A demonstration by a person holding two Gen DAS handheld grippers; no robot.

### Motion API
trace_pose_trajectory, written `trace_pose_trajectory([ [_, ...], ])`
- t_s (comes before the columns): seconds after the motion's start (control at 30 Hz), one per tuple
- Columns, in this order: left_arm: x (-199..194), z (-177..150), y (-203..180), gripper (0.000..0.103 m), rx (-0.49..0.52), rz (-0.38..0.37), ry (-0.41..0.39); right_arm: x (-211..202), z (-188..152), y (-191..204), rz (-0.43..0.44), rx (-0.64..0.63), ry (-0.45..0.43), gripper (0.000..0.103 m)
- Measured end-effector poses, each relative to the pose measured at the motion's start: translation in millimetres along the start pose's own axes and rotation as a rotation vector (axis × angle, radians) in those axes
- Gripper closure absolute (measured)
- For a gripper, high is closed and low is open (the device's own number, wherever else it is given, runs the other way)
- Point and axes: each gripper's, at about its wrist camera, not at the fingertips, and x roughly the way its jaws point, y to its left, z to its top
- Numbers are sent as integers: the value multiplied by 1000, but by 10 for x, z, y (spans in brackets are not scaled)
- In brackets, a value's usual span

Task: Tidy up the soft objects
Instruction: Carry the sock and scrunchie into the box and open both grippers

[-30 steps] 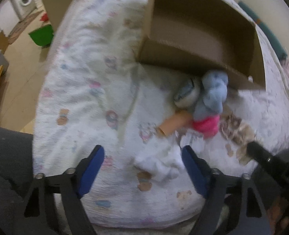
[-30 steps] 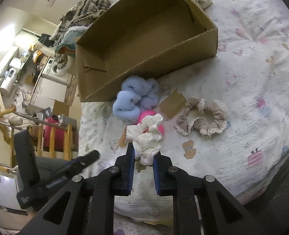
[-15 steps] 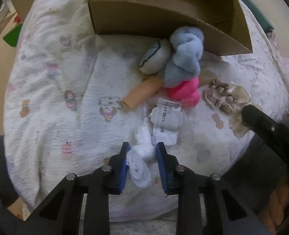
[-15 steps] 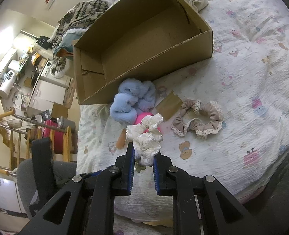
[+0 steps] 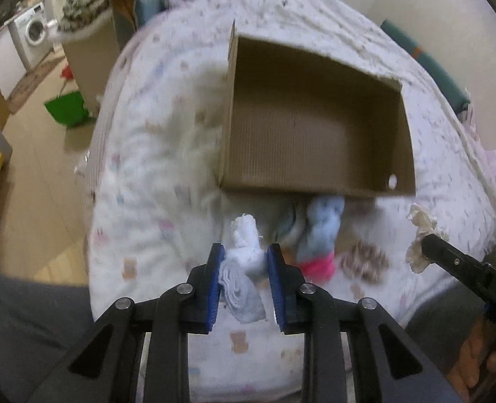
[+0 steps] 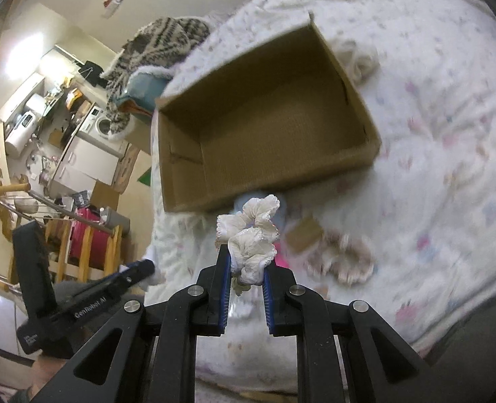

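My left gripper [image 5: 244, 255] is shut on a white fluffy sock [image 5: 244, 262] and holds it above the bed, short of the open cardboard box [image 5: 315, 127]. My right gripper [image 6: 246, 262] is shut on a cream lace scrunchie [image 6: 251, 235], also lifted in front of the box [image 6: 264, 124]; it shows in the left wrist view [image 5: 420, 235] too. On the bedspread by the box's near wall lie a light blue fluffy item [image 5: 321, 225], a pink item [image 5: 316, 267] and a beige lace scrunchie [image 6: 343, 260].
The box sits on a white patterned bedspread [image 5: 154, 181]. A cardboard scrap [image 6: 303, 233] lies near the scrunchie. A pile of knitted clothes [image 6: 160, 43] lies beyond the box. The floor with a green bin [image 5: 66, 107] drops off to the left of the bed.
My left gripper closed on the white sock and lifted it toward the box. My right gripper rose toward the box with the cream scrunchie still held.
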Motion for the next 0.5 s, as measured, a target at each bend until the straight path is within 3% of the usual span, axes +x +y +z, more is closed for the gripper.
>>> trace_pose_trajectory([
  [0.3, 292, 672, -203, 79, 30, 17, -36, 157, 711, 55, -55, -48, -54, 85],
  [0.5, 624, 971, -320, 79, 57, 46, -29, 539, 1033, -18, -167, -117, -32, 85],
])
